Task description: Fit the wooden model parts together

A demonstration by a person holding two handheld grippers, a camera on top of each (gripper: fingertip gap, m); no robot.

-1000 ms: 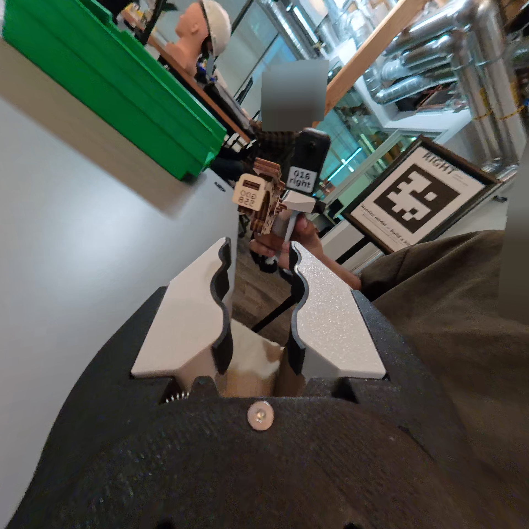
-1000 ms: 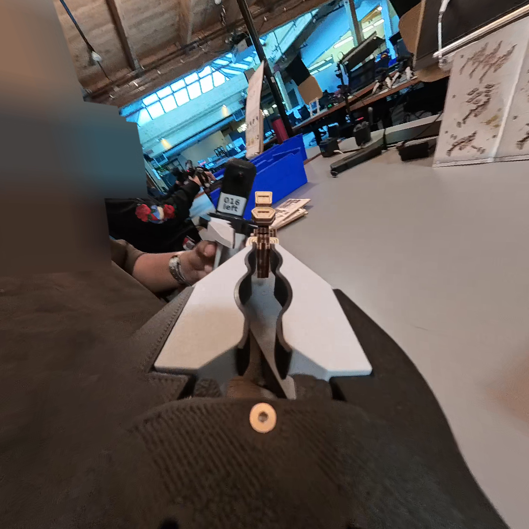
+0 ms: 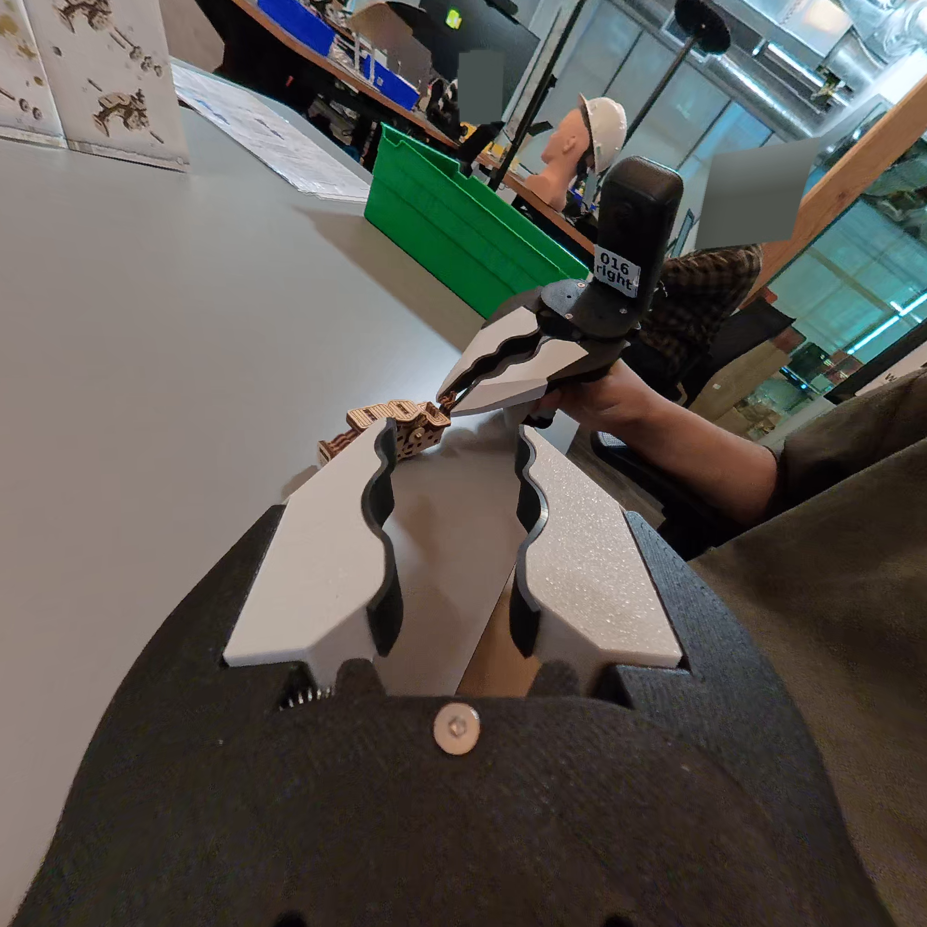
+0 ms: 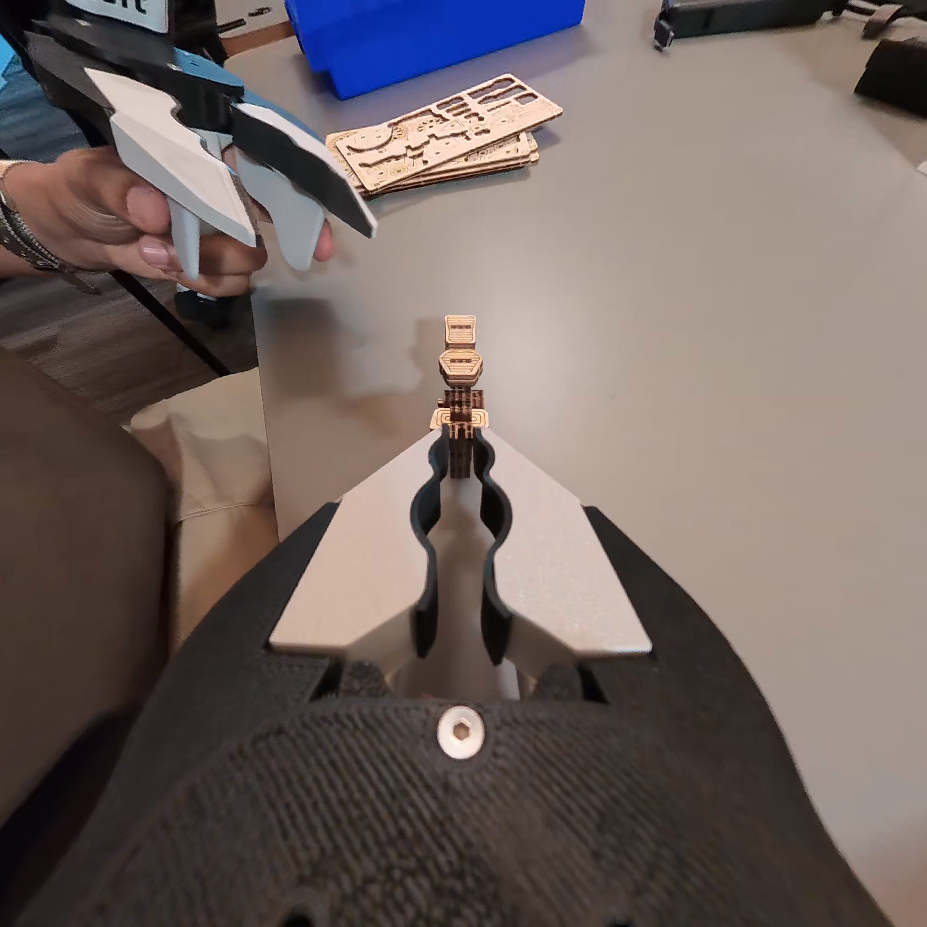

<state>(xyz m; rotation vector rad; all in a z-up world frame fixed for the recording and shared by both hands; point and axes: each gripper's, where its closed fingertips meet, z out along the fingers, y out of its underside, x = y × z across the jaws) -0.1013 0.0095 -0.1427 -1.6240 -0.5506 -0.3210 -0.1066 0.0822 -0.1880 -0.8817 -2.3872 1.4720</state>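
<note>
Left wrist view: my left gripper (image 3: 454,441) is spread wide with nothing in it, near the table's (image 3: 150,351) front edge, and beyond it my right gripper (image 3: 448,401) pinches one end of the wooden model (image 3: 396,426), which looks to rest on the table, with a green bin (image 3: 451,225) farther back. Right wrist view: my right gripper (image 4: 460,441) is clamped on the wooden model (image 4: 459,381) near the table's (image 4: 702,351) left edge, my left gripper (image 4: 311,236) hangs unclenched at upper left, and a stack of wooden part sheets (image 4: 446,135) lies beyond, in front of a blue bin (image 4: 431,35).
</note>
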